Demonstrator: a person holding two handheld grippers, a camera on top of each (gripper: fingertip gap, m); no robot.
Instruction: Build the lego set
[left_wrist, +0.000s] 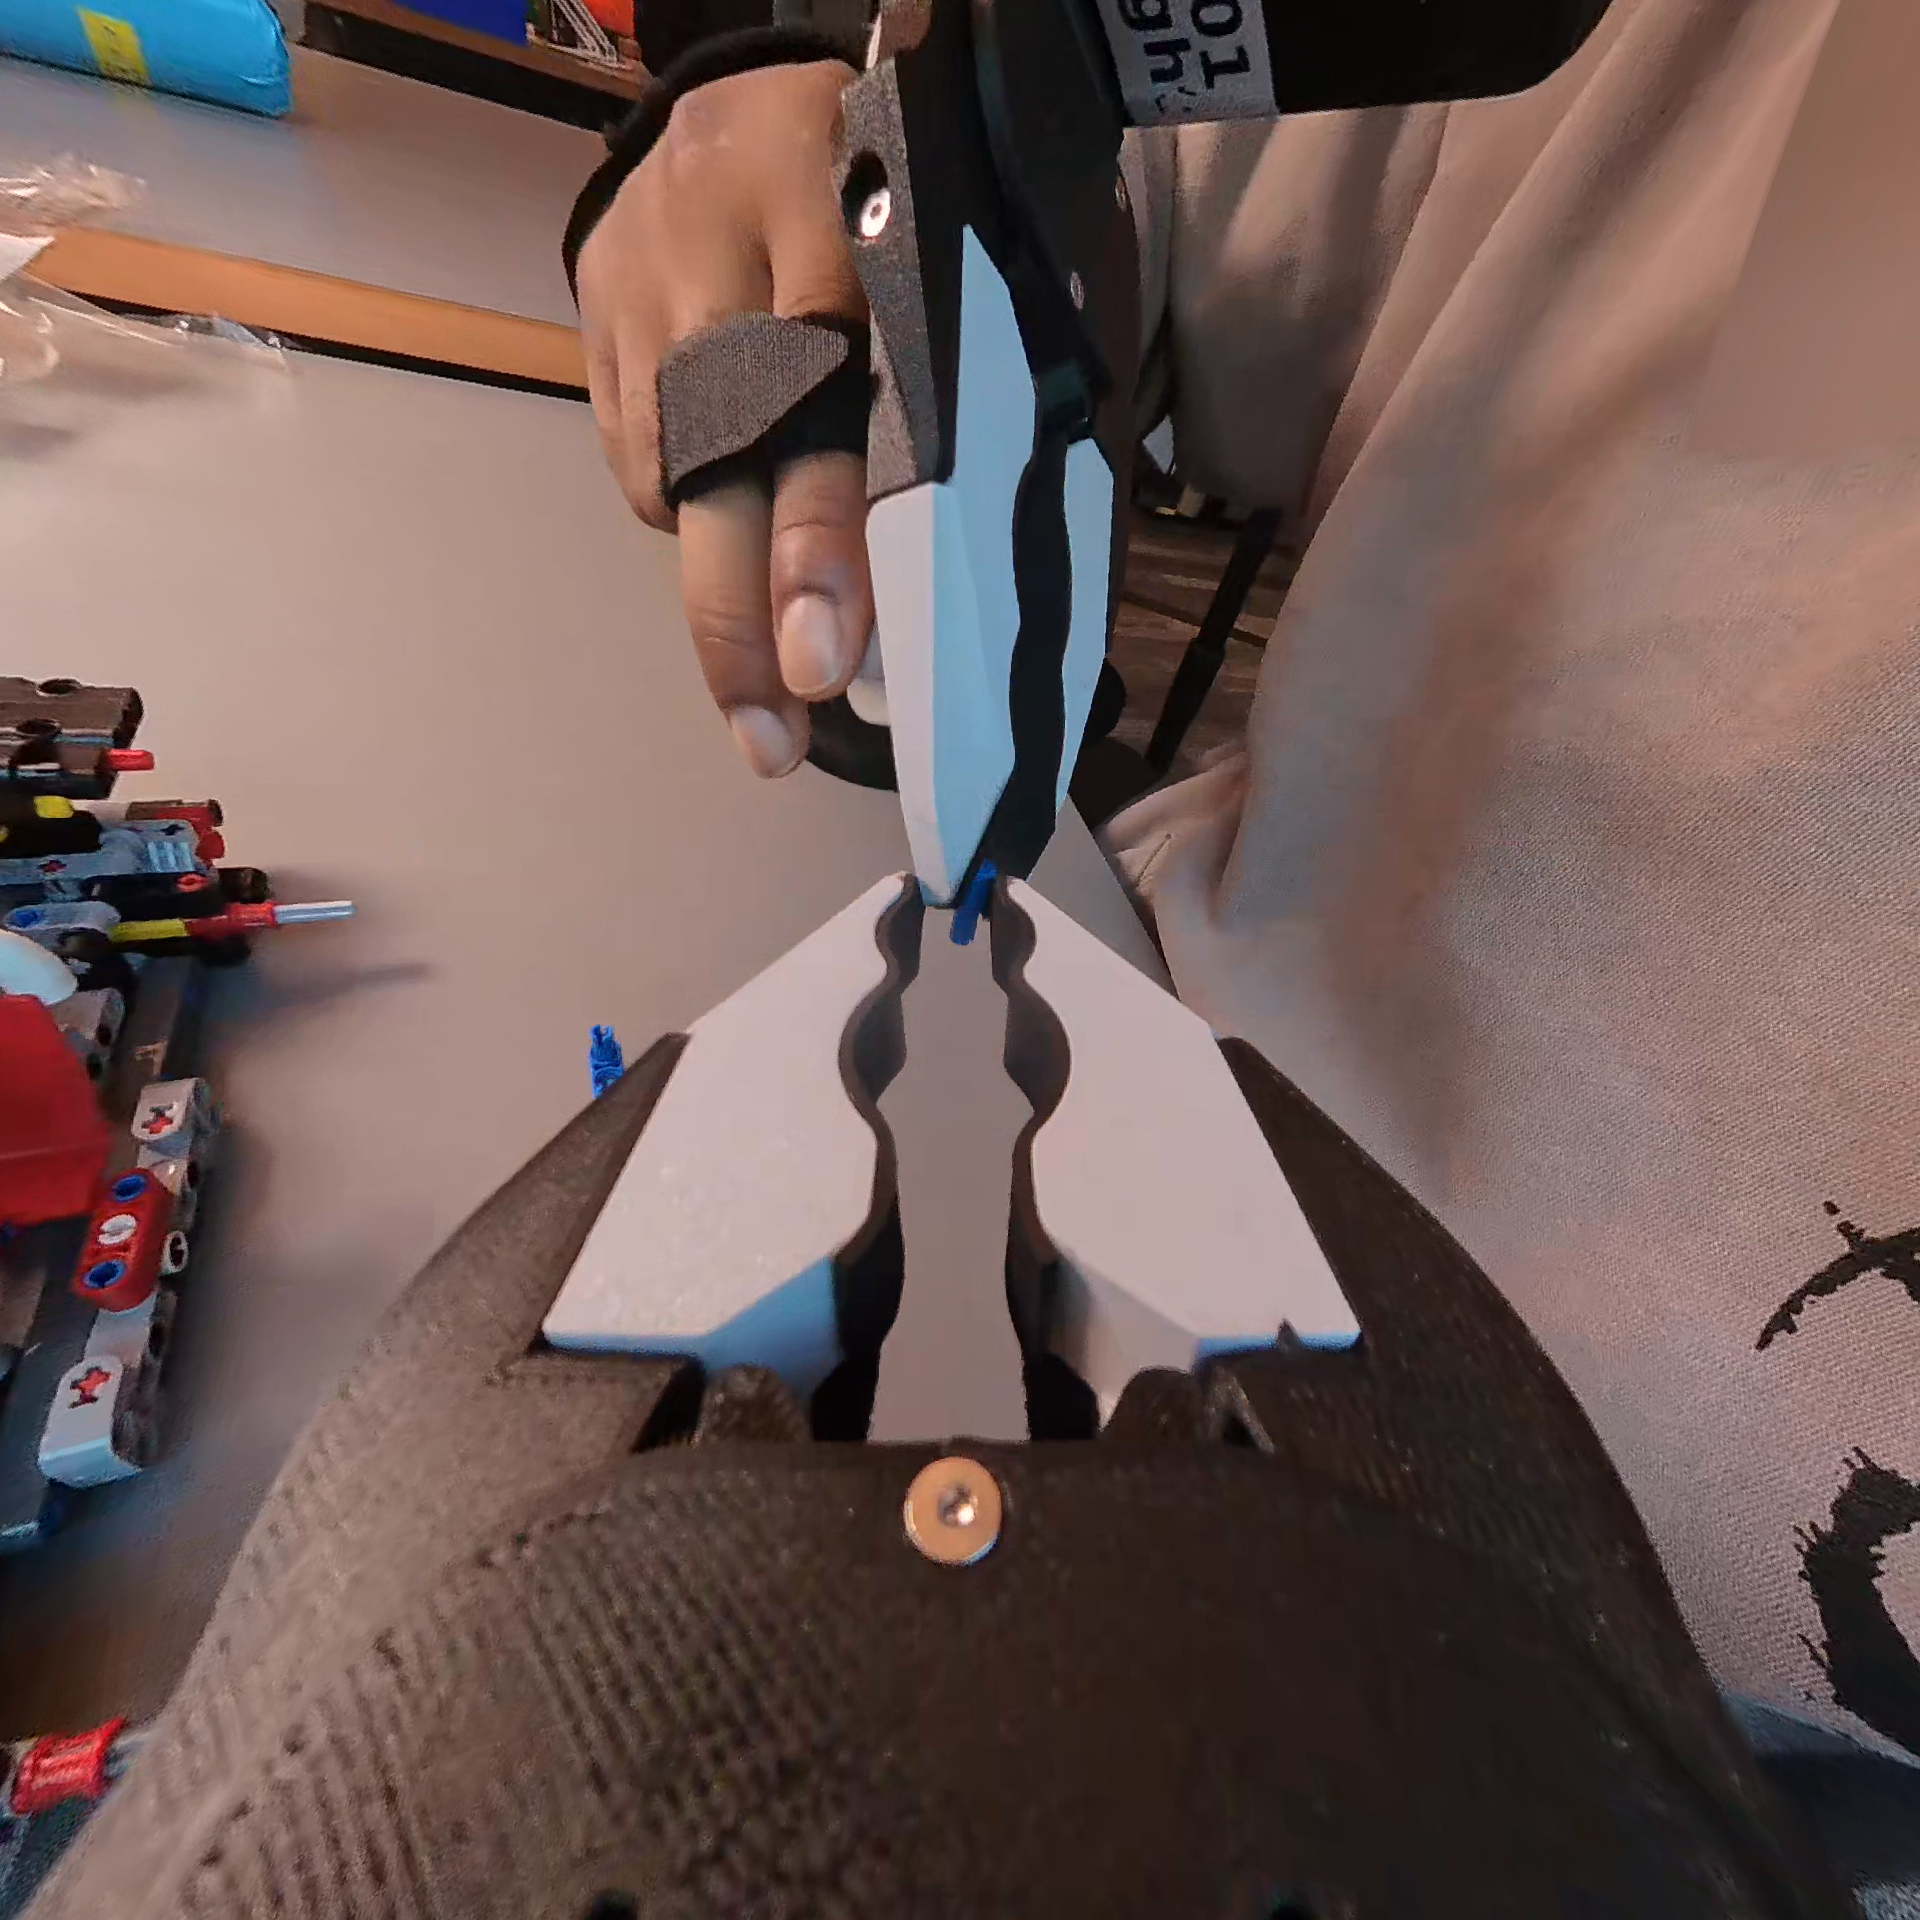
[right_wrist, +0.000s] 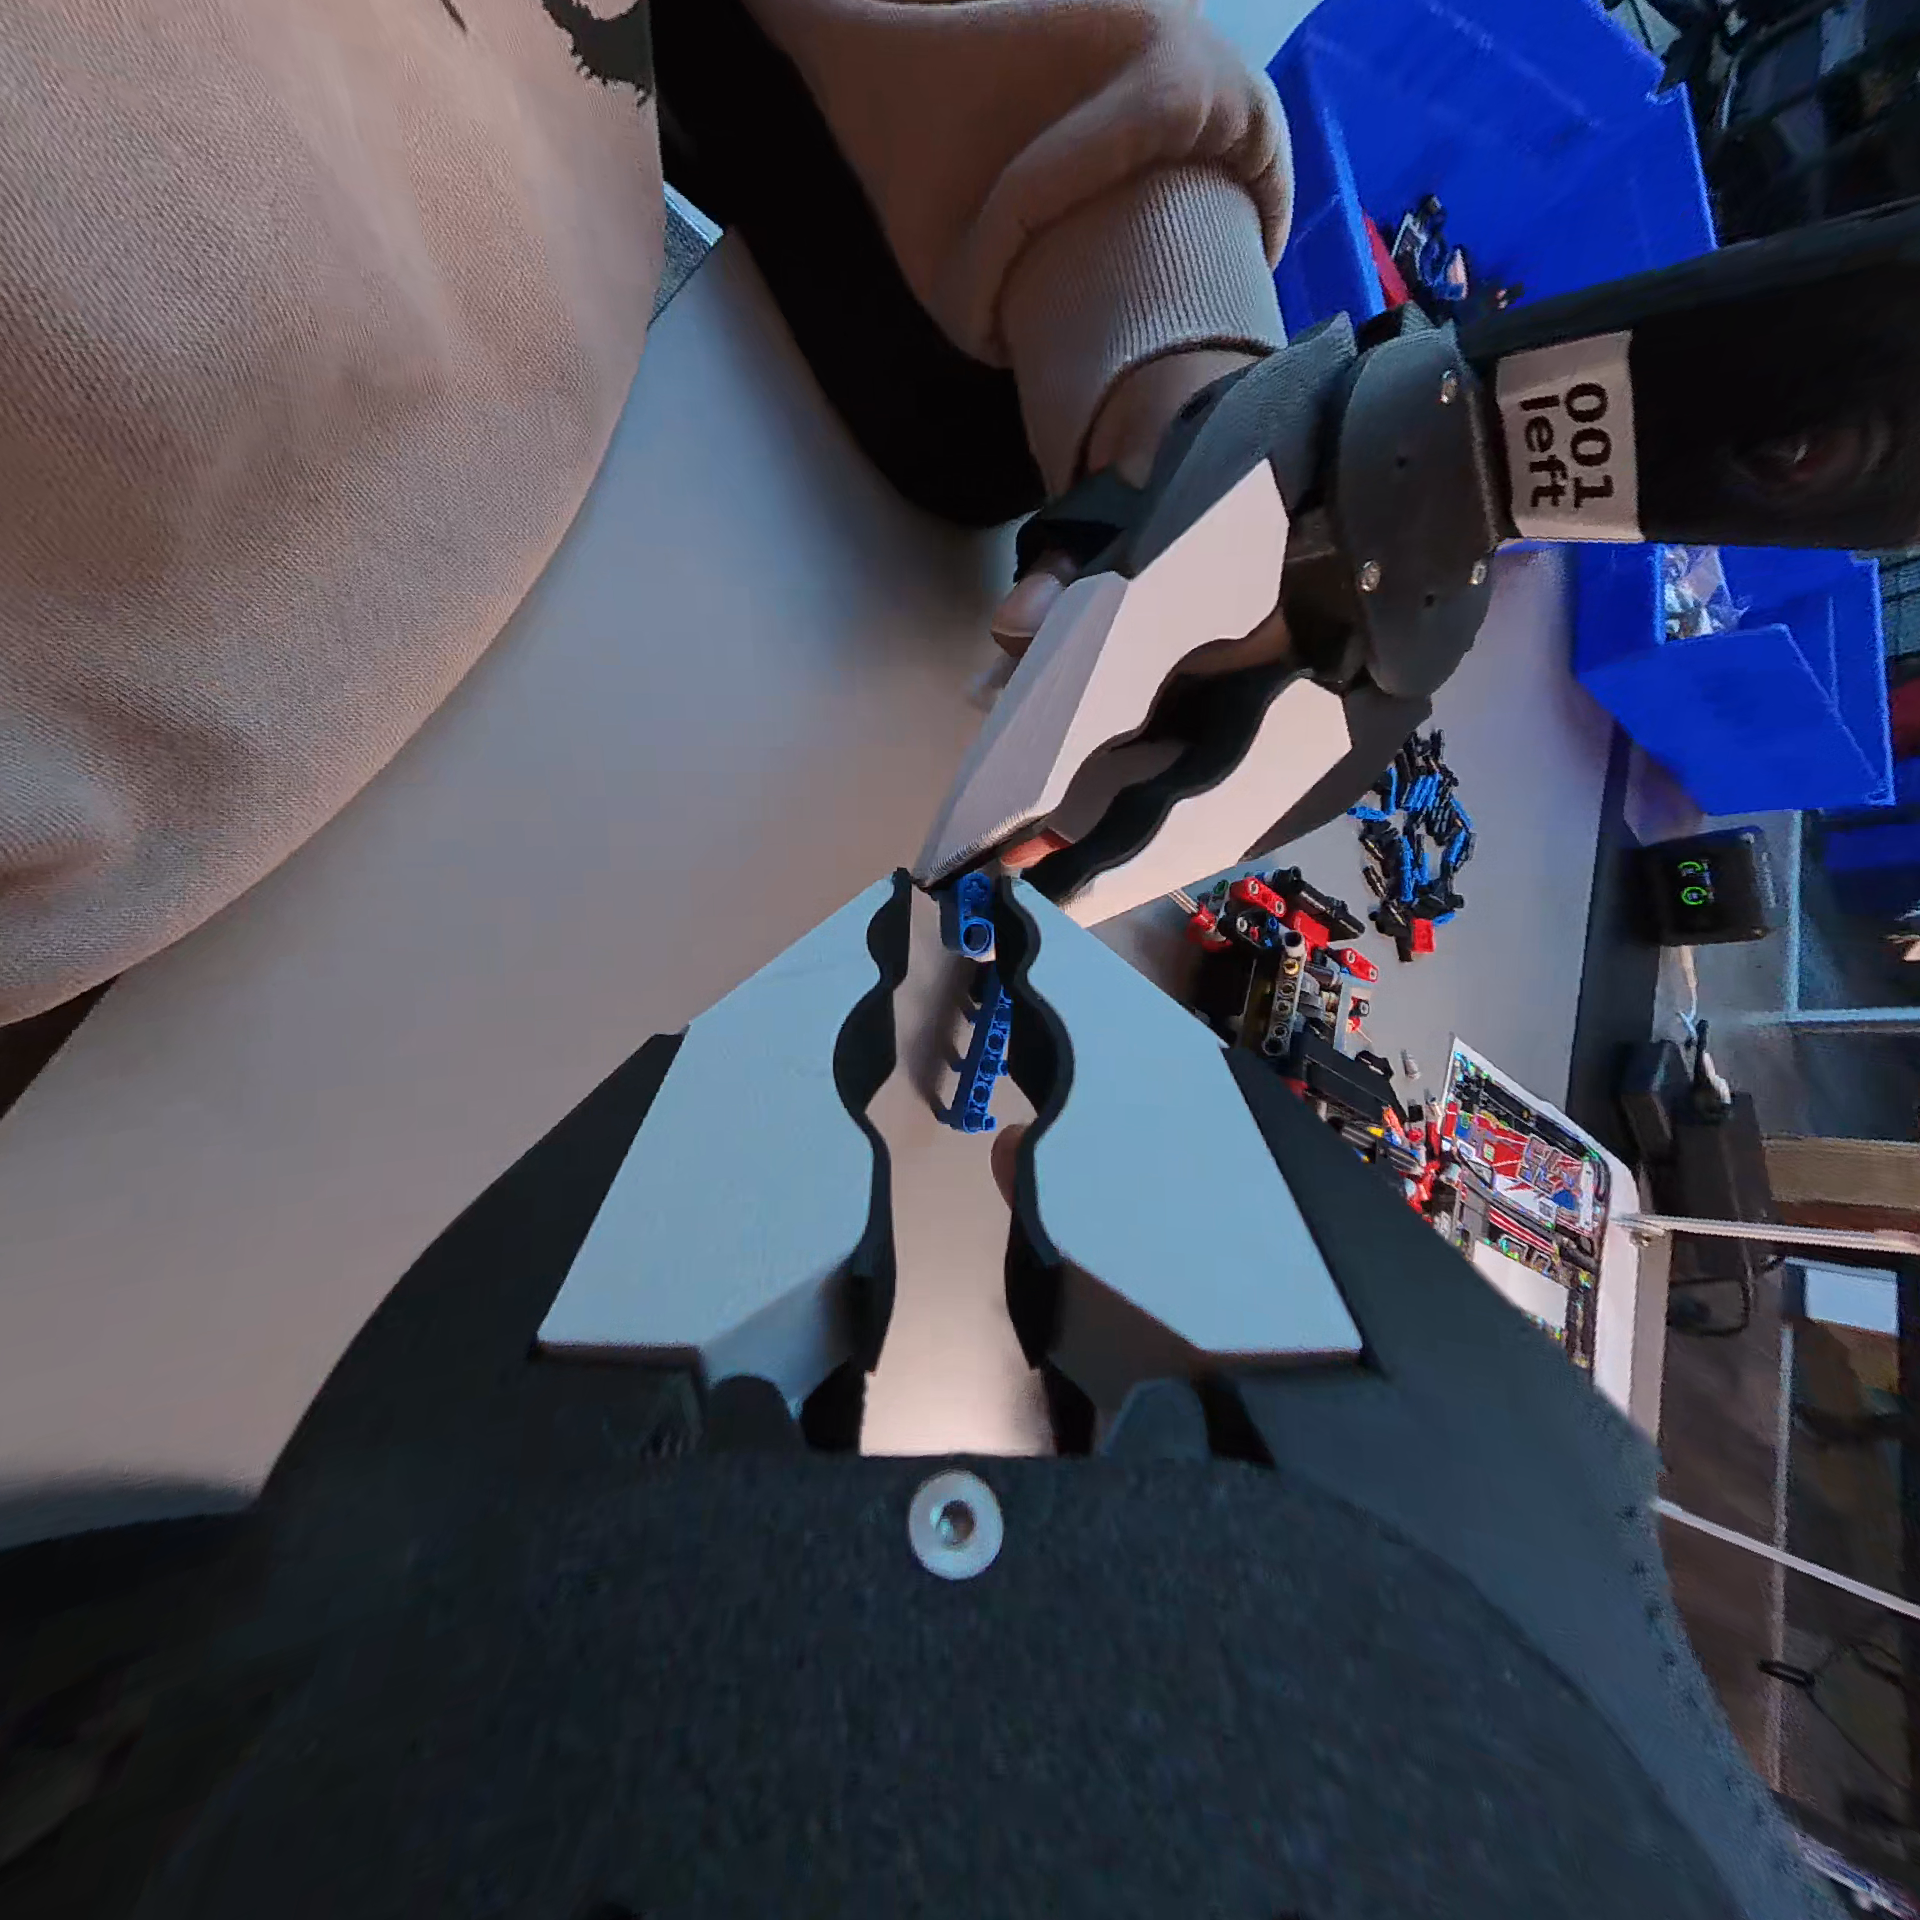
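A small blue Lego piece (left_wrist: 969, 914) is pinched at the tips of my right gripper (left_wrist: 982, 878), which comes down from above in the left wrist view. In the right wrist view the same blue piece (right_wrist: 968, 920), with round holes, sits between the tips of my right gripper (right_wrist: 956, 894). My left gripper (left_wrist: 956, 894) meets it tip to tip. Its jaws stand a narrow gap apart on either side of the piece, and I cannot tell whether they press on it. It also shows in the right wrist view (right_wrist: 997, 868). Both are held above the grey table (left_wrist: 468, 623).
A blue beam (right_wrist: 982, 1049) lies on the table under the grippers. A part-built red, black and grey model (right_wrist: 1288, 987) stands to the side, also in the left wrist view (left_wrist: 104, 935). Nearby are loose pins (right_wrist: 1418, 831), a booklet (right_wrist: 1507, 1174), blue bins (right_wrist: 1714, 675) and a blue pin (left_wrist: 605, 1049). Only a small space, under 4 cm, lies between the two pairs of fingers. My left gripper's tips are some 8 cm from the blue pin (left_wrist: 605, 1049). My right wrist view (right_wrist: 989, 1107) looks at it from another angle.
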